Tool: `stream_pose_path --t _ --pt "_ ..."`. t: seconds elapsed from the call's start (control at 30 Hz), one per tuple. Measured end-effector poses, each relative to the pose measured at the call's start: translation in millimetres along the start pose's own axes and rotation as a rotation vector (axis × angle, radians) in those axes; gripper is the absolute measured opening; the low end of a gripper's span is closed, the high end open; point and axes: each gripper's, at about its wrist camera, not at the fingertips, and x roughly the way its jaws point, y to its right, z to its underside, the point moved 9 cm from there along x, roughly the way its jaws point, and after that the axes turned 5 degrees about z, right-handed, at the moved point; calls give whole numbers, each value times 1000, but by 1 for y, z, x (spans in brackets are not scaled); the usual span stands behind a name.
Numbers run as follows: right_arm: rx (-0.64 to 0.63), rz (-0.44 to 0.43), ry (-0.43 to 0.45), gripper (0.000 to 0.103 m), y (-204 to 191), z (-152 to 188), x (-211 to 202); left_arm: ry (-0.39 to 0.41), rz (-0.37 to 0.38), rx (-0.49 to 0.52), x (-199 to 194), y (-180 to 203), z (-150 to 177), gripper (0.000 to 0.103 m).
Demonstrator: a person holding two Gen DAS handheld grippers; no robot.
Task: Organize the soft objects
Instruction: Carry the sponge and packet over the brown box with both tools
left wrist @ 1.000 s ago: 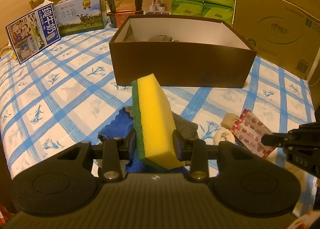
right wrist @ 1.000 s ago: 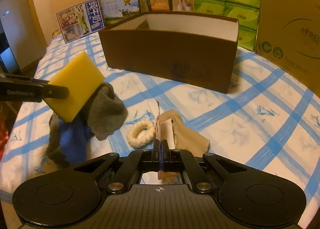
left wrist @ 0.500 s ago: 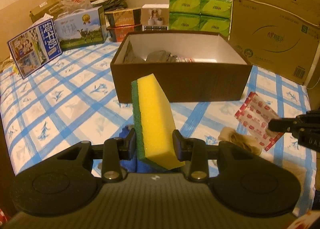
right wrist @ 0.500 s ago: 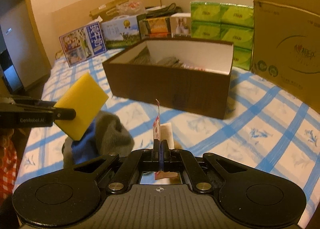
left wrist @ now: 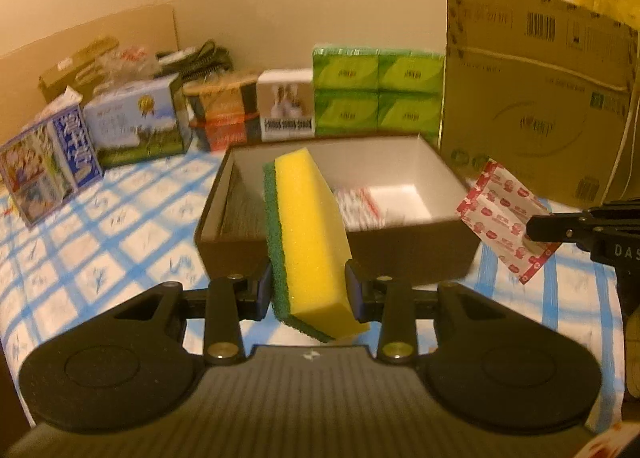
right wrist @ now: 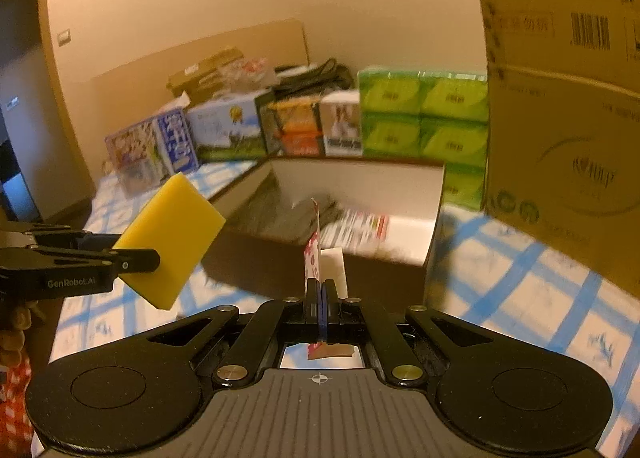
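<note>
A yellow sponge with a green scouring layer (left wrist: 310,242) is clamped on its 2 broad faces by the left gripper (left wrist: 309,290), whose fingers are pressed against it on either side. The sponge is held tilted in the air, in front of the near wall of a brown cardboard box (left wrist: 400,254) with a white interior. A flat red-and-white printed packet (left wrist: 502,219) is pinched at one corner by the right gripper (right wrist: 322,298), whose fingers are closed together on it; the packet is carried clear of the surface, by the box's right front corner. Inside the box, a dark grey cloth (right wrist: 288,213) and another red-and-white printed packet (right wrist: 356,227) are seen. The box is set on a white sheet with a blue grid and flower print (left wrist: 120,225). Behind the box, 2 blue milk cartons (left wrist: 48,165), several small product boxes and a block of green tissue packs (left wrist: 378,91) are lined up along the wall, and a large corrugated carton (left wrist: 532,97) is stood to the right.
</note>
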Motion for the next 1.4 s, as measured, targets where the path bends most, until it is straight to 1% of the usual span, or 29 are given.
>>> stream_pose_path --t 0.23,0.37,0.53,0.8,1.23,1.4 --pt "11 14 56 0 12 -45 17 56 15 28 25 8 -48 34" --pt "28 20 75 0 19 -68 34 63 22 37 45 11 -69 34" --pt "34 34 73 0 30 -85 56 54 26 49 71 14 -84 34" --pt "59 51 41 0 47 -89 87 24 39 58 105 19 -91 34" --pt "125 67 -20 0 70 -80 127 -43 57 47 155 21 -81 34" --pt "143 73 -37 0 79 -79 141 -54 73 38 171 23 -83 34"
